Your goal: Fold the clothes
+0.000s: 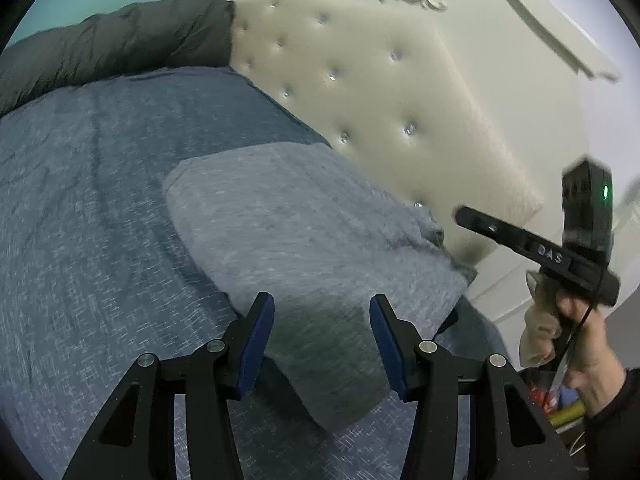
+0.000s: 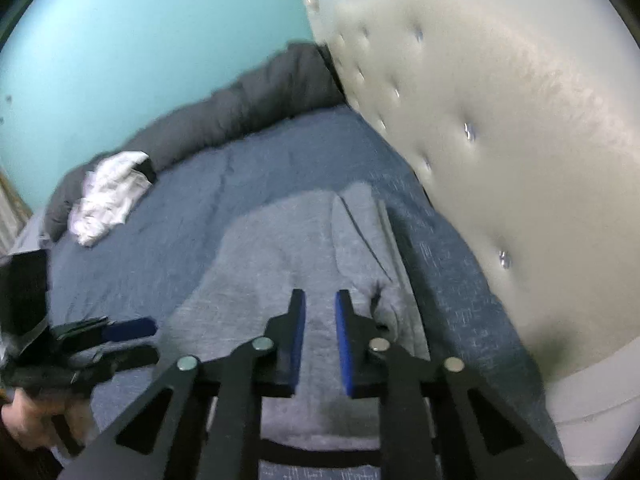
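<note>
Both claws hang above a light grey knit garment that lies flat on a bed with a blue heathered cover. Nearest in the left wrist view, the left claw is spread wide with nothing between its blue pads, over the darker grey band at the garment's near end. In the right wrist view the right claw has its blue pads a narrow gap apart, gripping nothing, above the middle of the garment; motion blur makes it hard to tell whether the tips touch the cloth.

The garment's near edge is cut off behind the right claw's black frame. Toward its right side the cloth bunches into folds and a seam, and blur hides what part of the garment this is. A hand holds the right claw's black handle at the left view's right edge, with a pale cloth beneath it that I cannot identify.

Left of the garment the bed cover is bare and open. On the right the garment runs close to the bed's edge, just beside the cream tufted headboard with glinting buttons. Farther off, a dark grey rolled quilt lines the far side, with a crumpled white cloth resting against it, well apart from the garment. Behind stands a turquoise wall.
</note>
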{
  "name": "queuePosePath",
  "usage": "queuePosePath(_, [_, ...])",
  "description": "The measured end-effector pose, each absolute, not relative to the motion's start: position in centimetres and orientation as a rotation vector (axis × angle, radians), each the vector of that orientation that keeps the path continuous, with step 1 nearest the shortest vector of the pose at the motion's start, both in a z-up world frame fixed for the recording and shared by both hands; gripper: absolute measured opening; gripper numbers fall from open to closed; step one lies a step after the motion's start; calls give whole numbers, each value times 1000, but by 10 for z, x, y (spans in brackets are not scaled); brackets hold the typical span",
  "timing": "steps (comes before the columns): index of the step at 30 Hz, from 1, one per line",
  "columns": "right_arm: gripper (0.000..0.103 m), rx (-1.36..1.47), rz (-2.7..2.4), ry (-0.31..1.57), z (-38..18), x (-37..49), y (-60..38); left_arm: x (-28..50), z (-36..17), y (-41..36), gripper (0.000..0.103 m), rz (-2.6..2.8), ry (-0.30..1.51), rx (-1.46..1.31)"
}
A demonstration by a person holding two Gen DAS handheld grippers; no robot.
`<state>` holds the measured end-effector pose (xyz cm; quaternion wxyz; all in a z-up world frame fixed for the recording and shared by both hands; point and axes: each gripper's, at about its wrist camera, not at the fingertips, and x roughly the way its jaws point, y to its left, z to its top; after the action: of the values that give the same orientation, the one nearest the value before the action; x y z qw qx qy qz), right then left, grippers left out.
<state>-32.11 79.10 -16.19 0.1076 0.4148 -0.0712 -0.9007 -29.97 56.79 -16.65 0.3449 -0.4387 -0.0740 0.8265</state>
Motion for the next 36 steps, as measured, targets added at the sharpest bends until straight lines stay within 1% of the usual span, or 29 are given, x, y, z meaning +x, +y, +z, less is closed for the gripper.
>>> queuePosePath(1, [8, 1262, -2651, -216, -169, -327, 791, -299, -168, 571, 54, 2146, -174, -1138])
queuePosePath(3, [3, 1359, -2671, -244, -188, -336, 797, -298, -170, 578, 54, 2147, -138, -1136])
queuePosePath(5, [0, 1434, -2682, -286, -203, -342, 806, -297, -173, 585, 54, 2146, -103, -1134])
queuePosePath(8, [0, 1454, -2689, -370, -217, -343, 819, -295, -175, 590, 53, 2146, -67, -1123])
queuePosePath(10, [0, 1462, -2685, -458, -226, -343, 830, -293, -176, 592, 53, 2145, -50, -1113])
queuePosePath(12, [0, 1468, -2685, -486, -231, -339, 834, -291, -177, 593, 53, 2144, -34, -1103])
queuePosePath(17, [0, 1395, -2737, -525, -219, -323, 839, -288, -178, 595, 53, 2143, 4, -1086])
queuePosePath(19, [0, 1356, -2805, -552, -205, -310, 840, -288, -178, 593, 53, 2144, 3, -1093])
queuePosePath(21, [0, 1298, -2825, -540, -194, -295, 836, -287, -178, 591, 54, 2147, 0, -1101])
queuePosePath(22, [0, 1267, -2837, -496, -189, -284, 831, -288, -178, 591, 54, 2148, -1, -1103])
queuePosePath(26, [0, 1191, -2843, -457, -186, -268, 822, -287, -176, 593, 54, 2152, 10, -1102])
queuePosePath(30, [0, 1269, -2822, -364, -202, -269, 816, -287, -177, 596, 54, 2158, 27, -1105])
queuePosePath(32, [0, 1322, -2830, -375, -211, -269, 823, -287, -177, 597, 54, 2159, 33, -1108])
queuePosePath(34, [0, 1225, -2868, -453, -200, -265, 827, -288, -177, 598, 54, 2162, 41, -1109])
queuePosePath(36, [0, 1130, -2891, -454, -183, -261, 826, -289, -175, 598, 54, 2162, 35, -1116])
